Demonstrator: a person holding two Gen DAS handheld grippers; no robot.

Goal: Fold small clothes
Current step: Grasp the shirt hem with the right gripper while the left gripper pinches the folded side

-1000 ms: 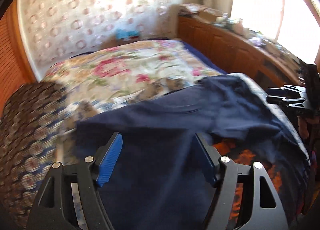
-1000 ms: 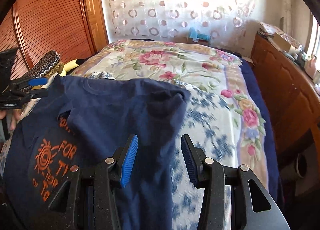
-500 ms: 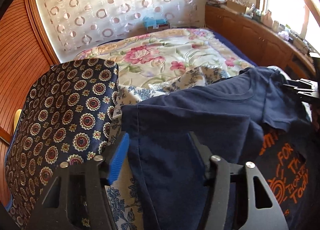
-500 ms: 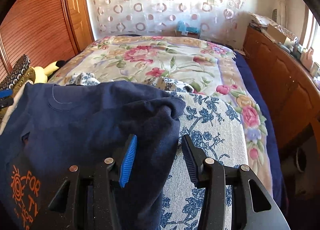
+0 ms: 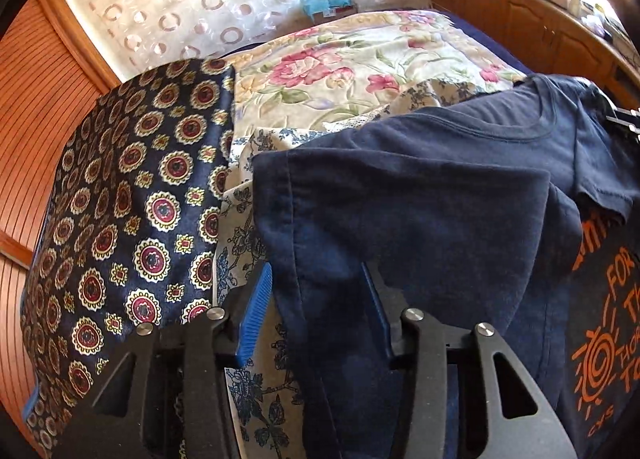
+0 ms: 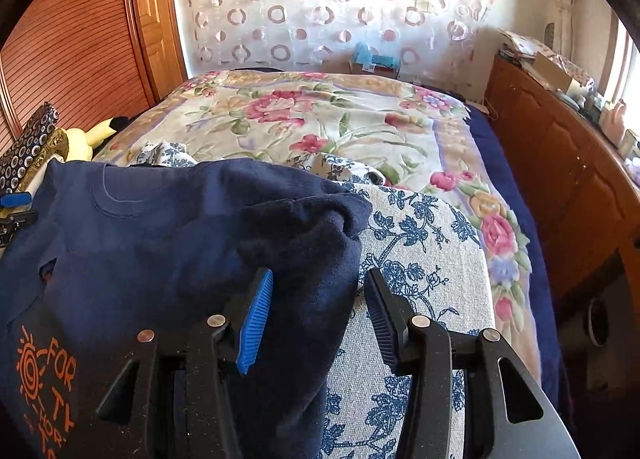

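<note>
A navy T-shirt with orange print lies on a white cloth with blue flowers. Its left side is folded over the middle, and its right side is folded in too. My left gripper is open, its jaws astride the shirt's folded left edge. My right gripper is open, its jaws astride the folded right edge. Neither grips the cloth. The right gripper's tip shows at the far right of the left wrist view, and the left gripper's tip at the far left of the right wrist view.
A navy medallion-patterned cushion lies left of the shirt. A floral bedspread stretches beyond. A wooden cabinet with clutter runs along the right. A yellow plush toy and a wooden slatted wardrobe are at left.
Both grippers have carried the shirt's sides inward and laid them over the middle. The left gripper has swung left, bringing the patterned cushion into view. The right gripper has barely moved lately.
</note>
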